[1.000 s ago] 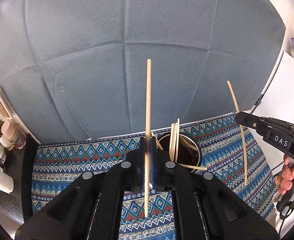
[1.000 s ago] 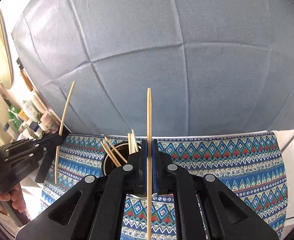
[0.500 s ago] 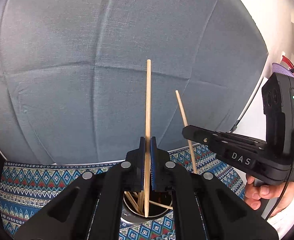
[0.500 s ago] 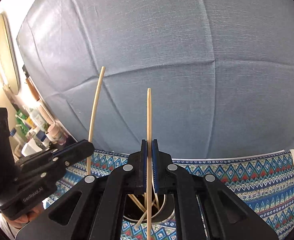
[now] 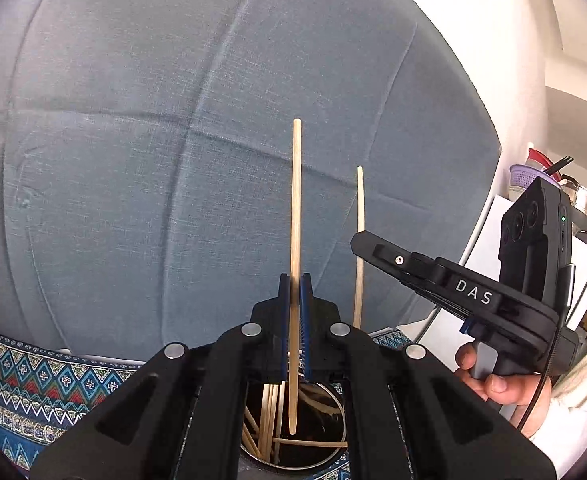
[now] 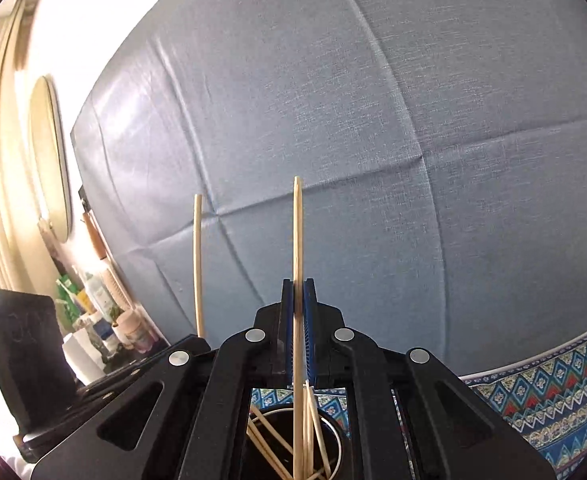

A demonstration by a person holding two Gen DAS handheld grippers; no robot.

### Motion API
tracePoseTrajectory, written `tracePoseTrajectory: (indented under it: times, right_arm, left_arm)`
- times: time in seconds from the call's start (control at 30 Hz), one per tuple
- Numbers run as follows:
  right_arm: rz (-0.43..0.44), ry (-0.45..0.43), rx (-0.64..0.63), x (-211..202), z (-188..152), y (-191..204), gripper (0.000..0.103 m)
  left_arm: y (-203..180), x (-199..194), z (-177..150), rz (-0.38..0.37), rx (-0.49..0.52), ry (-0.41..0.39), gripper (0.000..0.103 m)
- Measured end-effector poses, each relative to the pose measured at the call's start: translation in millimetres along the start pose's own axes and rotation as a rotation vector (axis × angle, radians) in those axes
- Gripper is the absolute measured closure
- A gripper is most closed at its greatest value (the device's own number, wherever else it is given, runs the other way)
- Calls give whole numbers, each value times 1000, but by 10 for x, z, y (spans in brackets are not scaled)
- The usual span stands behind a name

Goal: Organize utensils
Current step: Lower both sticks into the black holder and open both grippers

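The left gripper (image 5: 294, 304) was clenched on a wooden chopstick (image 5: 296, 200) that stood upright between its blue pads, and the lower tip of this chopstick hung just inside the mouth of a dark metal holder (image 5: 333, 396) on the patterned blue tablecloth (image 5: 33, 384). Several other chopsticks (image 5: 267, 420) leaned inside the holder. The left wrist view showed also the right gripper (image 5: 359, 242) from the side, with the letters DAS on its black body, a hand (image 5: 501, 384) around its handle, and its own chopstick (image 5: 360, 240) rising upright through its tip. The right wrist view showed the same right gripper (image 6: 298, 304) from behind, closed tightly on that chopstick (image 6: 297, 240), whose lower end went down among the sticks in the holder (image 6: 333, 424). Only this view showed bottles and jars (image 6: 105, 320) at the left edge and an oval mirror (image 6: 49, 160). Behind everything hung a grey-blue fabric backdrop (image 6: 413, 140).
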State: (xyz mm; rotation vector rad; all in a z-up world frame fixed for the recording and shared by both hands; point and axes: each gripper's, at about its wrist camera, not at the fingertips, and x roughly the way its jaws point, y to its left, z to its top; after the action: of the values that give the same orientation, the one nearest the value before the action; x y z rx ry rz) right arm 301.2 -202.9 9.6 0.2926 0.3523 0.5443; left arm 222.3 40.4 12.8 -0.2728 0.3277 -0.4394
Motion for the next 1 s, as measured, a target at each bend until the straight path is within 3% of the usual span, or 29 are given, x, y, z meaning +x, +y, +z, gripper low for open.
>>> tracePoseTrajectory:
  times: [0.23, 0.5, 1.0]
  right_arm:
    - [25, -18, -62, 83, -214, 59, 98]
    - [-15, 56, -56, 210, -530, 26, 98]
    - [-48, 107, -58, 61, -679, -66, 94]
  left_arm:
    - [101, 84, -116, -2, -23, -28, 98]
    - [192, 121, -398, -22, -69, -6, 98]
    - [184, 48, -695, -24, -48, 23, 98]
